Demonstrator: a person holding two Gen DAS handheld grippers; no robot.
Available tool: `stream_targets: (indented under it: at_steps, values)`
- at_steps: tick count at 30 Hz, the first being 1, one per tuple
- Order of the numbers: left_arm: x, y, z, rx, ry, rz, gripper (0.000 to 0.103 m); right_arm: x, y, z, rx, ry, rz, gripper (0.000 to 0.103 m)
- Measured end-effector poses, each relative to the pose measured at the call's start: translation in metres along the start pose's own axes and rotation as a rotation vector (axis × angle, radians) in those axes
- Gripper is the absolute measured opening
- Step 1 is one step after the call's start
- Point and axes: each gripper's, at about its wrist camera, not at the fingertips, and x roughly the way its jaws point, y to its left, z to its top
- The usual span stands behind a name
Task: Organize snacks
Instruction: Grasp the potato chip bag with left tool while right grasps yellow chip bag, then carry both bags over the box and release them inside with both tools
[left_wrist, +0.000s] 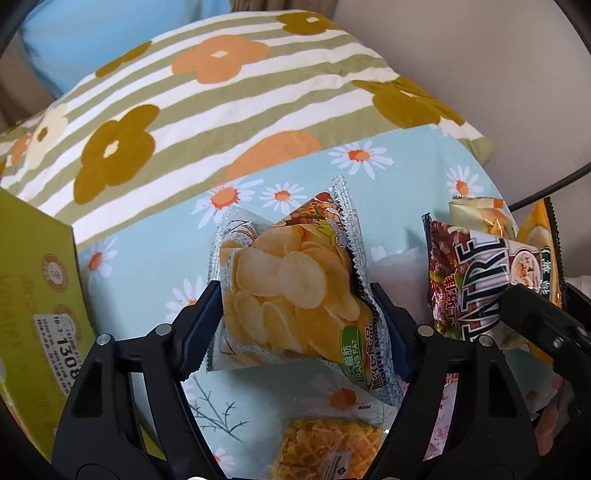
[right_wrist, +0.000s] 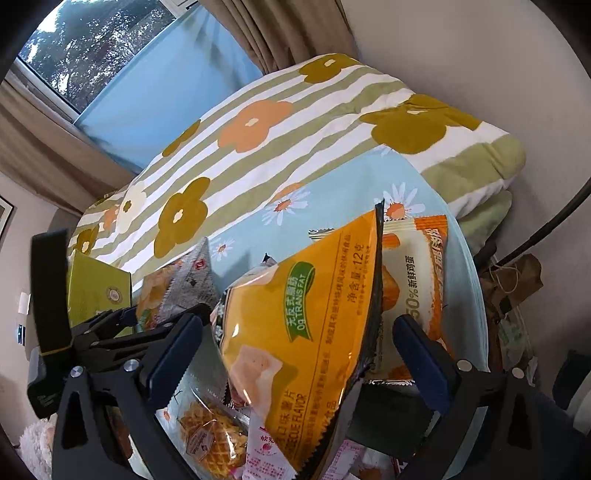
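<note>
A: Blue pads of my left tongs (left_wrist: 295, 314) clamp the silver chip bag (left_wrist: 291, 288), just above the daisy sheet (left_wrist: 147, 251).

B: Right side?

A: Right tongs (right_wrist: 295, 354) sit w/ the yellow BBQ chip bag (right_wrist: 303, 325) between them; can't tell if they pinch it. Waffle pack (right_wrist: 212, 439) below. Green box (left_wrist: 33, 295) on the left, striped flower quilt (left_wrist: 184, 103) beyond.

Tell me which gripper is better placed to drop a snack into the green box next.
Left. Its gripper already pinches the chip bag, and the green box sits right beside it. The right gripper is farther off.
</note>
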Motion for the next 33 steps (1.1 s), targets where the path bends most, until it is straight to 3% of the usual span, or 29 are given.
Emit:
stream_targets:
  at_steps: [3,5,13,24,33]
  values:
    - [-0.006,-0.001,0.000,0.005,-0.008,0.005,0.074,0.004,0.000,0.001,-0.009,0.014,-0.002,0.092]
    - [-0.008,-0.002,0.000,0.009,-0.010,0.006,0.074,0.003,0.004,0.001,-0.033,0.009,0.003,0.079]
    - [-0.025,-0.004,-0.004,-0.006,-0.033,0.008,0.074,-0.004,0.015,-0.002,-0.105,-0.002,0.001,0.061]
    - [-0.081,-0.006,-0.014,-0.034,-0.125,0.028,0.074,-0.042,0.021,-0.003,-0.123,-0.050,0.070,0.060]
    - [-0.156,0.002,-0.029,-0.082,-0.254,0.103,0.074,-0.082,0.059,-0.004,-0.238,-0.093,0.133,0.060]
